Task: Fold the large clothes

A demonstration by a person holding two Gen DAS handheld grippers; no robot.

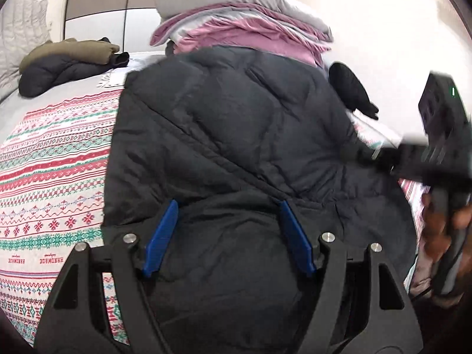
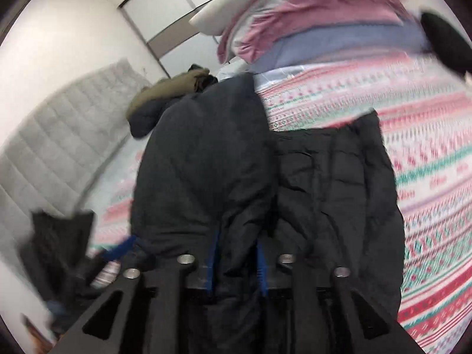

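Jaws of the left gripper (image 1: 228,236) stood wide apart above the near end of the black puffer jacket (image 1: 236,135), the padded cloth bulging up between the blue fingers (image 1: 160,239); whether the pads pressed on it could not be told. Jaws of the right gripper (image 2: 237,268) stood close together with a fold of the same jacket (image 2: 206,153) between them, apparently pinched, though that view was blurred.

Beneath both pairs of jaws, the bed (image 1: 44,177) with its red-and-green patterned cover carried everything. Spread ahead of the left jaws, the jacket filled most of the cover, and in the right wrist view it already lay in two long lobes side by side, which suggested a first lengthwise fold was under way. Beyond the jacket rose a stack of pink and grey bedding (image 1: 244,26). Farther off, ahead and to the left of the left jaws, lay an olive and dark coat (image 1: 70,62), bundled rather than spread, perhaps already dealt with. What remained, by this reading, was to finish doubling the black jacket over and set it aside.
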